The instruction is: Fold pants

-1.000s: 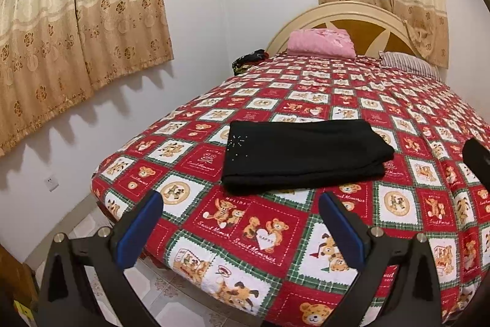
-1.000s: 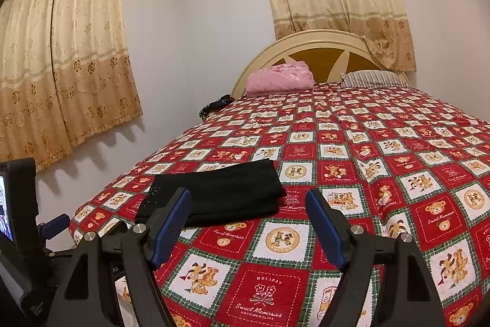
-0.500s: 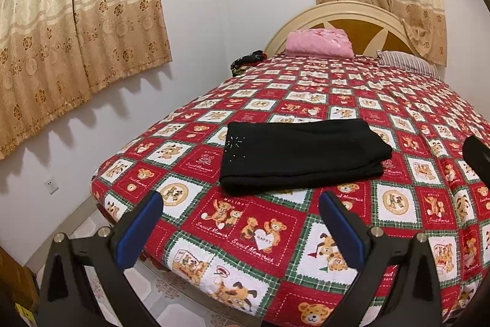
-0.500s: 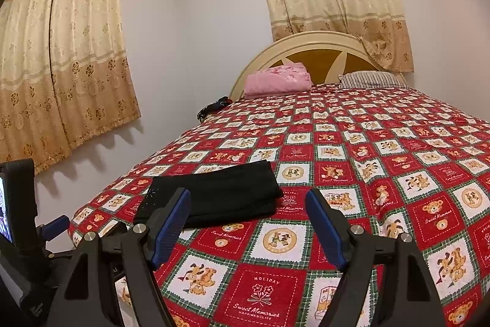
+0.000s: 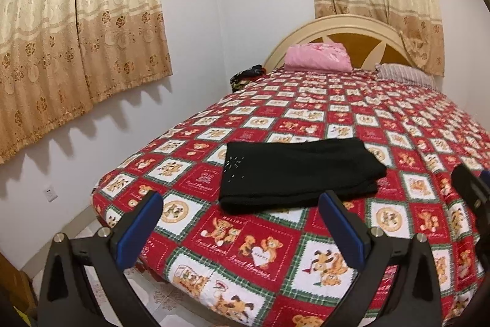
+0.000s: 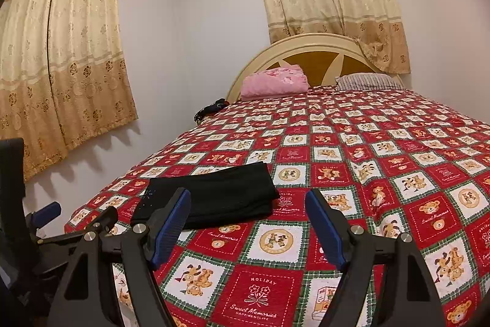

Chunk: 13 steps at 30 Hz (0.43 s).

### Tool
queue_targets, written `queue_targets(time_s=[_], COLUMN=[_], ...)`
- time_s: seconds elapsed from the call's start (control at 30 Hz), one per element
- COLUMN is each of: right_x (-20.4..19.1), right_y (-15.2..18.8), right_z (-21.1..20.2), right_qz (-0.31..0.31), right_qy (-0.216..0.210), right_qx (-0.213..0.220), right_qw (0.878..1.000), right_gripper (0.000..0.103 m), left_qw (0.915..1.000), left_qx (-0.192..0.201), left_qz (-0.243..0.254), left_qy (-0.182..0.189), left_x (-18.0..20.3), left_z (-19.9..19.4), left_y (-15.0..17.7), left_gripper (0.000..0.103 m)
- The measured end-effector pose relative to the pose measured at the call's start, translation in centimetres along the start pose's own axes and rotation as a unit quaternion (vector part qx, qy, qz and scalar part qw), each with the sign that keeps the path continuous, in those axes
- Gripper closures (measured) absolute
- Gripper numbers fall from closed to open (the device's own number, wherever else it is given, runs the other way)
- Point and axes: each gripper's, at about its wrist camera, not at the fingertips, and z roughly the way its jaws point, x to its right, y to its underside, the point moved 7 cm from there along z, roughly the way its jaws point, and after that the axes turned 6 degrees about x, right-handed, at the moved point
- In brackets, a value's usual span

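Little moved; both tongs, left (image 5: 240, 227) and right (image 6: 248, 224), spread; pants (image 5: 298, 170) folded; bedspread (image 6: 382, 173) reads "Sweet Memories".

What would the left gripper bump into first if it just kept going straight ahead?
Probably the folded black pants lying on the bedspread; the open left gripper points about at their near edge, though depth is hard to judge.

Bedspread (image 5: 382, 124) lies open around the pants (image 5: 297, 172) — nothing crowding them.
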Motion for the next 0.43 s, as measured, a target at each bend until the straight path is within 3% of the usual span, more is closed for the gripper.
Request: queue_targets(time_s=[0.17, 0.43], right_x=[0.09, 0.2], right_y=[-0.04, -0.03], right_z=[-0.01, 0.06], right_qz=[0.001, 0.006], right_qy=[0.002, 0.005], right_qx=[0.0, -0.002], right_qw=[1.0, 1.0], right_gripper=[0.025, 0.025], left_qw=[0.9996, 0.9998], left_qx=[-0.004, -0.004], left_qz=[-0.024, -0.015], left_qy=[0.011, 0.007], left_x=[-0.16, 0.17], left_z=[0.18, 0.27], left_y=[-0.32, -0.22], left_gripper=[0.0, 0.0])
